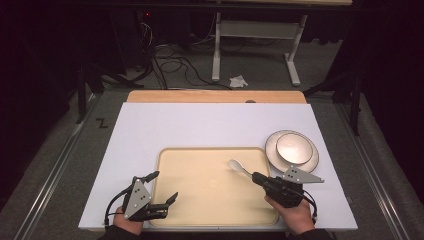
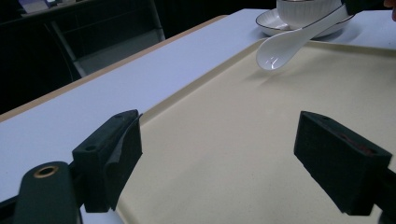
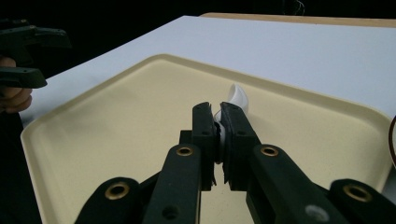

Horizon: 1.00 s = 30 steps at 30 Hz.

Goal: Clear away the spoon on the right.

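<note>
White table [image 1: 200,125], wood strip along far edge. Cream tray [image 1: 200,200] at near centre. Plate [image 1: 310,162] with bowl [image 1: 294,148] on it, just beside tray's far-right corner. Left gripper [image 1: 162,187] over tray's left edge, jaws spread wide, nothing between them. Right gripper [image 1: 257,178] pinches handle of white spoon [image 1: 239,166], bowl end raised above tray's right side.

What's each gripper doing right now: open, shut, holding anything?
Left gripper: open, empty, at the left edge of the beige plastic tray.
Right gripper: shut on the white ceramic soup spoon, held above the tray.
</note>
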Available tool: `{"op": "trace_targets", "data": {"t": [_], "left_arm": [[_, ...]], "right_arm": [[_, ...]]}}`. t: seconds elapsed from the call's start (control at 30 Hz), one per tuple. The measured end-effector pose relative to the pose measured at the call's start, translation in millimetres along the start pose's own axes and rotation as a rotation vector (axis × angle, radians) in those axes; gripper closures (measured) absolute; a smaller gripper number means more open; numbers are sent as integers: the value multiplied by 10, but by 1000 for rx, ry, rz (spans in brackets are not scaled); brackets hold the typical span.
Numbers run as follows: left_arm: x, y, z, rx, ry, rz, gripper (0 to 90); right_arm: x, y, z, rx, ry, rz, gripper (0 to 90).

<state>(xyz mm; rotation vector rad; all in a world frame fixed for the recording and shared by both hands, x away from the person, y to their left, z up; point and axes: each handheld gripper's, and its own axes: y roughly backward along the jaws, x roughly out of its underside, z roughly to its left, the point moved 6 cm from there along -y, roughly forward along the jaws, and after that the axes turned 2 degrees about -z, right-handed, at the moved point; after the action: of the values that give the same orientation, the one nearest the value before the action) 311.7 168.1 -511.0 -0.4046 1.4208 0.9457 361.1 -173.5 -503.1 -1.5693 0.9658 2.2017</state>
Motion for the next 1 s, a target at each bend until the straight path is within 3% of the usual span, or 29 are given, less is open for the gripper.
{"op": "trace_targets", "data": {"t": [0.2,0.93,1.0], "left_arm": [[-8,-2,11,-6,-14,-6,158],[6,-7,-9,2,-4,8,158],[4,-7,-11,2,-6,6,159]], "right_arm": [[22,-27,2,-5,2,13,868],[118,-27,13,-8,8,53,857],[127,-26,4,-10,-2,60,744]]}}
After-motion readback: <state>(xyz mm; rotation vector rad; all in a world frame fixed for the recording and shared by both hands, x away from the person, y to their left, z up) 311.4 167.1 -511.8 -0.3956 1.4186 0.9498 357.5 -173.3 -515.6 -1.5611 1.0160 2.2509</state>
